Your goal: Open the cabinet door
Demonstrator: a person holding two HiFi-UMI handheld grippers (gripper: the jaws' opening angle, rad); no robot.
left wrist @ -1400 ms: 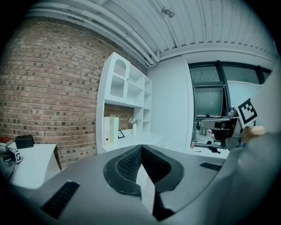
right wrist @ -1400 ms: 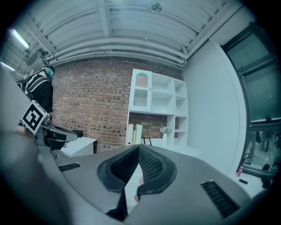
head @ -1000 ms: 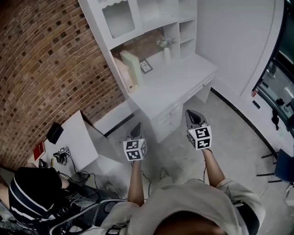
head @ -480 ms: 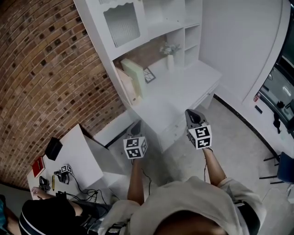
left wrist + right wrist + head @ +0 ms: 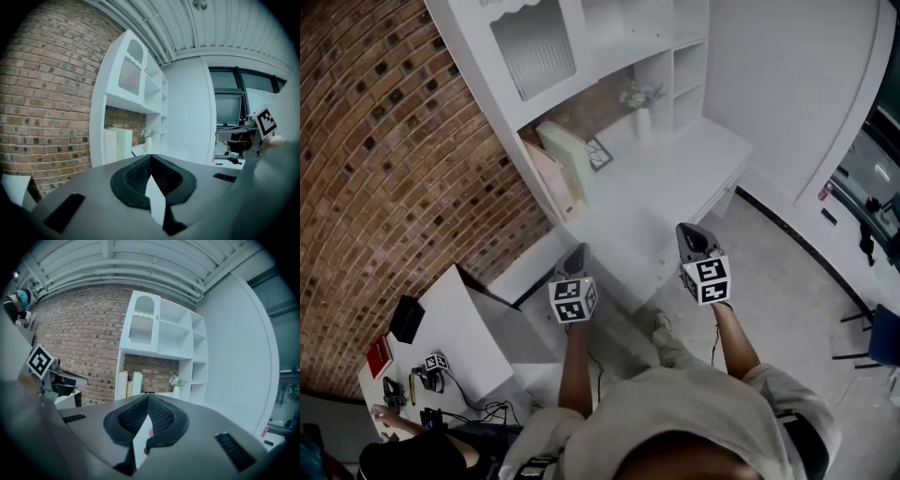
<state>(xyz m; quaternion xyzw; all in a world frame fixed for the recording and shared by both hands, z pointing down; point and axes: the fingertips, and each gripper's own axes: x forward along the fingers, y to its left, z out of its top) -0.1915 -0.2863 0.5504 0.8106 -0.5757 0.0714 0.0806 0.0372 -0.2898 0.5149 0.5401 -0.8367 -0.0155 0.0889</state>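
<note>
the person has stepped closer, so the desk [image 5: 675, 178] now sits just ahead of both grippers. left gripper [image 5: 575, 255] and right gripper [image 5: 691, 234] are empty, jaws pressed together. the cabinet door [image 5: 534, 47], upper left, looks shut and is not yet reached.

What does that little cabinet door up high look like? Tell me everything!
The cabinet door is white and looks like painted wood, with an arched, scalloped top and a ribbed pane in the middle. It is shut and upright, at the top left of the white shelf unit, beside the brick wall. Nothing touches it. No handle shows.
</note>
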